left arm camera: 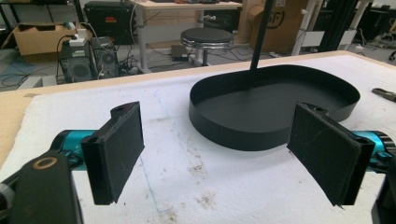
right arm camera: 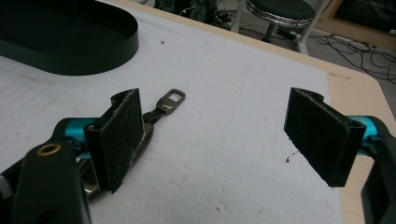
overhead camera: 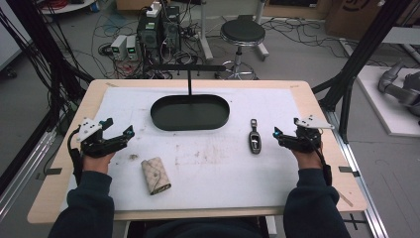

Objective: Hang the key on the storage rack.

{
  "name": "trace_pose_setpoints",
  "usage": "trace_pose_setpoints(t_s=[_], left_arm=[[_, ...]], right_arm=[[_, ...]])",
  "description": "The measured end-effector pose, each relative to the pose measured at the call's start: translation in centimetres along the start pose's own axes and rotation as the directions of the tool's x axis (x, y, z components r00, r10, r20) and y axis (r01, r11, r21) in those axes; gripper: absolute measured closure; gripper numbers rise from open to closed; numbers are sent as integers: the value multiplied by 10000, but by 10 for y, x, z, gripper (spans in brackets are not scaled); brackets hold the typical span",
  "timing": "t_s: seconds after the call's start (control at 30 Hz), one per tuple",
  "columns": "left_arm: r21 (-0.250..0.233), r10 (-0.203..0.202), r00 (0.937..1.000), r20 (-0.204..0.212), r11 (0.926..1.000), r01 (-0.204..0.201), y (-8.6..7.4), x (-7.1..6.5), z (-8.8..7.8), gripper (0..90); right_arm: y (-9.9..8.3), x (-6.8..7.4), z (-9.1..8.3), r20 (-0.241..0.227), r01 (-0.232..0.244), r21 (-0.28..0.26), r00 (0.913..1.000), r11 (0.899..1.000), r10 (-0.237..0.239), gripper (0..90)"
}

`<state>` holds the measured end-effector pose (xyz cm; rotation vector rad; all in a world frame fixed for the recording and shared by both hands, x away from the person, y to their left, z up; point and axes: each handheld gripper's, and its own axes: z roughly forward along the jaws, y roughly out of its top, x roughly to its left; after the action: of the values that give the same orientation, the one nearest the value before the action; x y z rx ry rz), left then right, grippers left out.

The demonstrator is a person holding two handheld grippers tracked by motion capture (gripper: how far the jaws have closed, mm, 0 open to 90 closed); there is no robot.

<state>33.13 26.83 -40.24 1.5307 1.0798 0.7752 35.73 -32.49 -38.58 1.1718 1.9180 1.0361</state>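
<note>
Both my grippers—left (overhead camera: 118, 130), right (overhead camera: 285, 133)—stand wide apart, empty. Key fob (overhead camera: 254, 142) at nine o'clock of the right looks small, hard, slick—I'd pinch its flat sides; pouch (overhead camera: 155, 175) looks soft.

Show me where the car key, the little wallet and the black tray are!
car key (overhead camera: 254, 141), high view, on the middle of its dark body.
little wallet (overhead camera: 156, 175), high view, on its patterned flap.
black tray (overhead camera: 161, 121), high view, on its front rim at the left.
</note>
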Motion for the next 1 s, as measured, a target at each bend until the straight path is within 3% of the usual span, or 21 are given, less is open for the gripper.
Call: trace_pose_setpoints(t_s=[0.3, 0.53, 0.67, 0.7, 0.77, 0.87, 0.93, 1.0], left_arm=[[28, -42, 9999, -117, 10000, 42, 0, 1, 1, 183], [81, 37, 10000, -66, 10000, -36, 0, -1, 1, 187], [170, 10, 10000, -32, 9999, -9, -1, 1, 1, 188], [185, -22, 10000, -31, 9998, 23, -1, 1, 2, 188], [258, 13, 10000, 2, 9997, -13, -1, 0, 2, 188], [327, 55, 10000, 38, 9994, -57, -2, -1, 2, 198], [327, 30, 10000, 15, 9995, -31, -3, -1, 2, 198], [341, 23, 10000, 0, 9994, -23, -3, -1, 2, 198]], right_arm=[[-1, 1, -1, -101, -166, -76, 9998, 9998, 165, 203], [-2, 20, 9, -406, -145, 119, 9991, 9998, 150, 203], [-3, 28, 21, -548, -531, 423, 9970, 9977, 554, 203], [-6, 31, 27, -592, -714, 793, 9953, 9943, 762, 205], [-8, 33, 31, -575, -792, 994, 9947, 9919, 852, 207], [-13, 44, 39, -812, -523, 1322, 9947, 9898, 634, 310], [-13, 51, 44, -917, -185, 1452, 9953, 9892, 321, 303], [-14, 56, 51, -981, -211, 1656, 9945, 9860, 377, 288]])
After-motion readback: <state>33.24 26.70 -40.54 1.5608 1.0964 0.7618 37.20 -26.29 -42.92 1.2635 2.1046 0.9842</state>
